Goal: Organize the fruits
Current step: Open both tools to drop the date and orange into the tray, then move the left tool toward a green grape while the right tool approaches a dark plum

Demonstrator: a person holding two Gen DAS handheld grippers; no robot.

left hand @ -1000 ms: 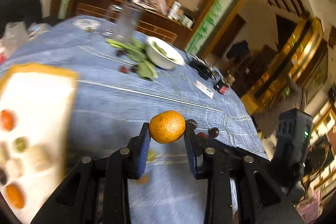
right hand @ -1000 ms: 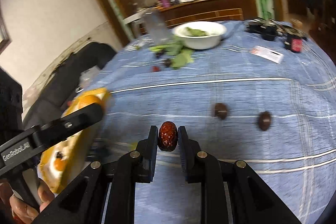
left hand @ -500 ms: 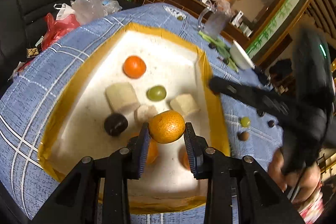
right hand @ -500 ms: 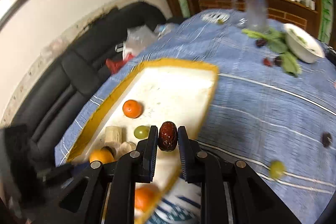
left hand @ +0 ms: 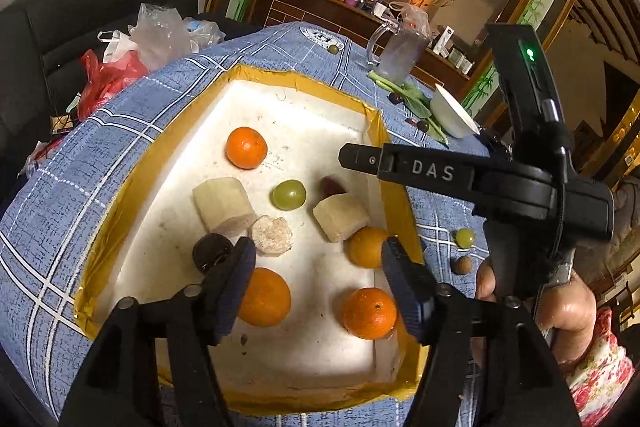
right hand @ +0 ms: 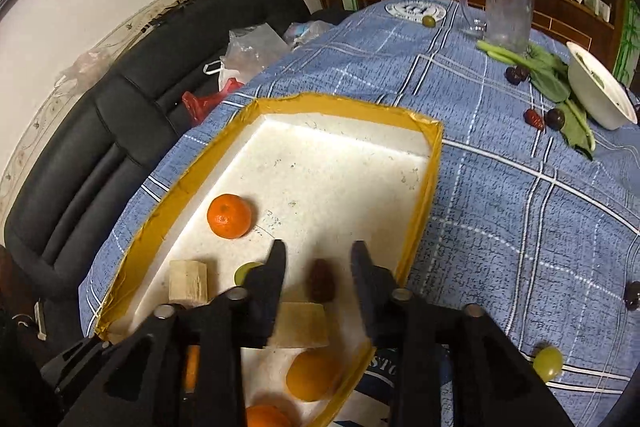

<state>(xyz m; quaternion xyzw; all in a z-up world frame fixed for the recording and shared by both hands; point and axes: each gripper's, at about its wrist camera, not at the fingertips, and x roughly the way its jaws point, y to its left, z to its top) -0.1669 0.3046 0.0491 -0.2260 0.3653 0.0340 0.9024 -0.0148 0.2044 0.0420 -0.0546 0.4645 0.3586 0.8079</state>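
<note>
Both grippers, left and right, jaws apart, empty. Foam tray, yellow-taped rim: glossy round oranges, wrinkled oval date.

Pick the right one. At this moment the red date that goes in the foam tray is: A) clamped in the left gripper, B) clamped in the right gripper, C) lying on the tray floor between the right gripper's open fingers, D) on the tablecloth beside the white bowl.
C: the right wrist view shows the red date resting on the foam tray, with the right gripper spread open on either side of it, not touching.
</note>
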